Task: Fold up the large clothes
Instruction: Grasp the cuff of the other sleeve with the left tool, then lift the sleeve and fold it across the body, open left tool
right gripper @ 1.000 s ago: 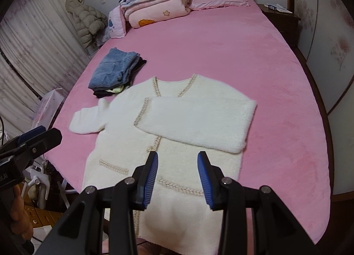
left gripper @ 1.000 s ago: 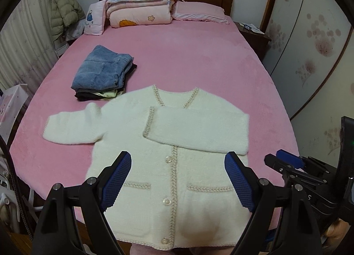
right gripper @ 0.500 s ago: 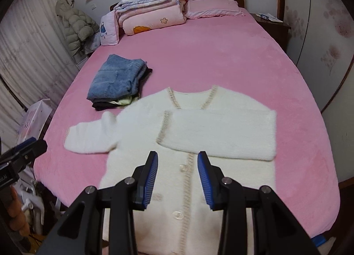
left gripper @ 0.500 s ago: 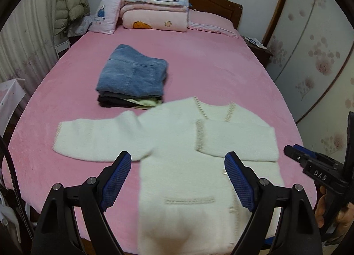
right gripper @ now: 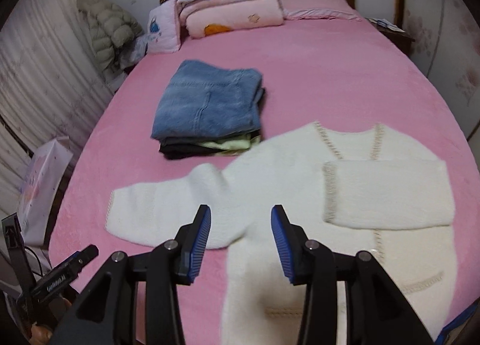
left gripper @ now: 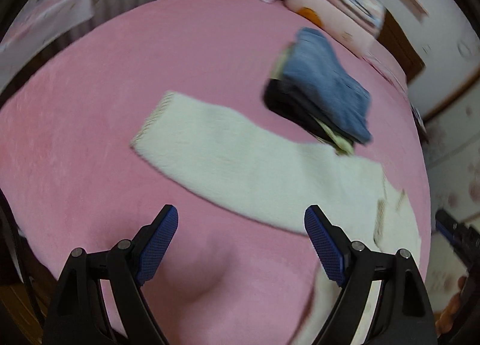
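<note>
Left wrist: left tongs wide, empty, angled down | right tongs just widened, empty, over cardigan

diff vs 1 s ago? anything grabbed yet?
Nothing grabbed. Both views have swung toward the cardigan's unfolded sleeve. The left tool is wide open above the bed just short of that sleeve; the right tool's jaws have just been opening, with nothing between them. Unchanged: the other sleeve folded across the chest, and the jeans stack.
</note>
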